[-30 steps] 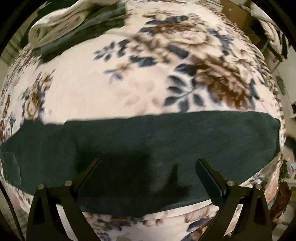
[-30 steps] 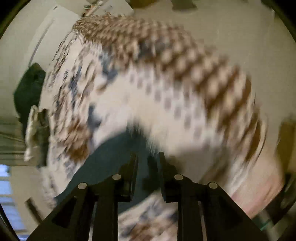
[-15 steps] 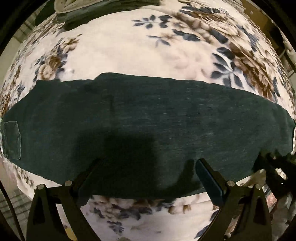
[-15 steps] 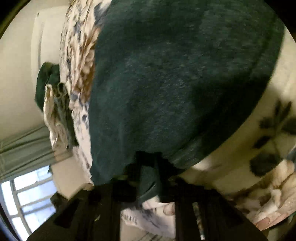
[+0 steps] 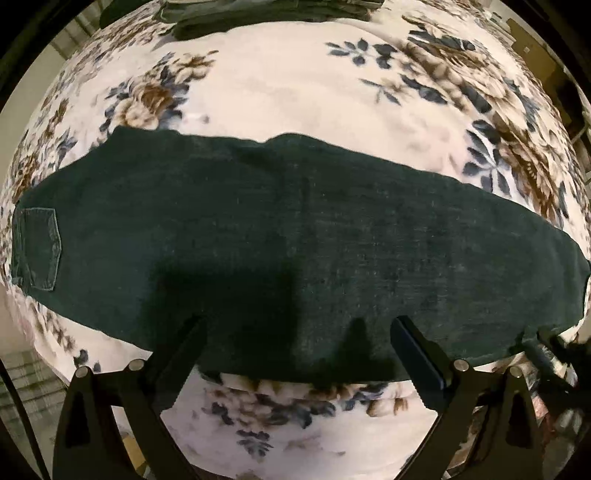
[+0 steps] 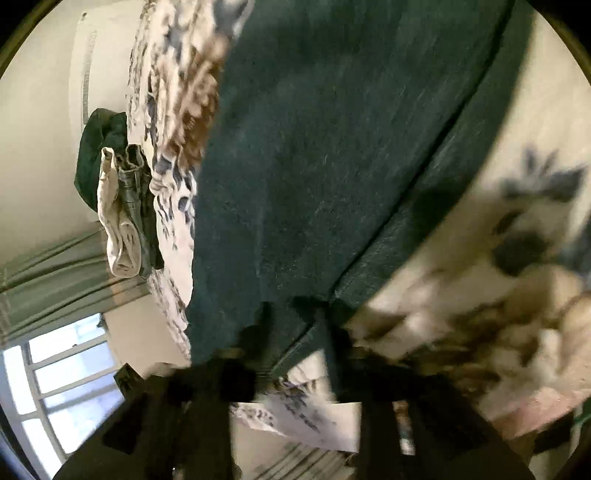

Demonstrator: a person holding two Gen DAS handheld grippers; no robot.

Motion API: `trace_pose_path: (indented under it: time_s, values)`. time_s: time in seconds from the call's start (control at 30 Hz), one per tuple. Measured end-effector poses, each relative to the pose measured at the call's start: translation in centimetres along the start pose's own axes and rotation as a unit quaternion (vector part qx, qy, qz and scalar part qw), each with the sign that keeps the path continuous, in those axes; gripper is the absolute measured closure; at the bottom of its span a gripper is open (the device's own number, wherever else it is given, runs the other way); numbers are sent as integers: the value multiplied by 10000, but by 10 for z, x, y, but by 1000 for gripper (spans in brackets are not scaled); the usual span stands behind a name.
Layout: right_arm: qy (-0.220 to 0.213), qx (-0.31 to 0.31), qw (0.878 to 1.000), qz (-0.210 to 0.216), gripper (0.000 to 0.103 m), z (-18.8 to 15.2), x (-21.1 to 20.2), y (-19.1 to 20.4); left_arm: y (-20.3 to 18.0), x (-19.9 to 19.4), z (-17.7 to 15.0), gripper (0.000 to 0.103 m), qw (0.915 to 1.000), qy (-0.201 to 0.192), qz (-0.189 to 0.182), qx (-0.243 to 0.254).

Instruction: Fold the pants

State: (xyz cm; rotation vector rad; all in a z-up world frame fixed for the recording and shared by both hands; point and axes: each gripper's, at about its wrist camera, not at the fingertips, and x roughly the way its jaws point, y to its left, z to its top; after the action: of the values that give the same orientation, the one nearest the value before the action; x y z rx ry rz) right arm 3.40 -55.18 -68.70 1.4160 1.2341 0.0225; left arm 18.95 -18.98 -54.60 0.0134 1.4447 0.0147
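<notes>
The pants (image 5: 295,254) lie as one long dark green band across the middle of the left wrist view, spread flat on the floral blanket (image 5: 295,81) of the bed, with a back pocket (image 5: 38,249) showing at the far left end of the band. Across the top edge of that frame sits a pile of other clothes (image 5: 266,13), well apart from my work.

My left gripper (image 5: 295,347) hangs straight above the near edge of the pants at bottom centre, its fingers (image 5: 415,350) spread wide and grasping nothing. Nothing is between them but air and their own shadow on the cloth.

Further right, at the lower right rim of the same frame, my right gripper (image 5: 550,350) shows at the hem end of the band. In its own view the right gripper (image 6: 295,325) is low in the centre, badly blurred, its fingers (image 6: 332,354) opening with a corner of the pants (image 6: 332,155) lying between them. I cannot tell whether the cloth is quite free of the pads.

What worries me is that corner. If the fabric clings to a finger as I draw away, I judge it would drag the hem askew and spoil the straight edge (denim is stiff, but the blanket under it is soft and gives). The hem also sits near the edge of the bed, so a careless tug could pull that end over the side. And if my left fingers pinch only the top layer, the next fold will likely come up uneven.
</notes>
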Motion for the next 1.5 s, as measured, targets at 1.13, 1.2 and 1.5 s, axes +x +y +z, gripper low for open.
trace_pose_path:
  time_s: [1.13, 1.2, 1.5]
  values:
    - [-279, -151, 9984, -474, 78, -19, 23, 10, -3, 22, -10, 1, 9999, 45, 141, 84]
    - [-773, -252, 9948, -606, 47, -15, -10, 8, -9, 22, -7, 1, 9997, -23, 123, 198]
    - [-2155, 390, 9757, -83, 38, 60, -94, -55, -72, 36, 4, 1, 9967, -84, -109, 799]
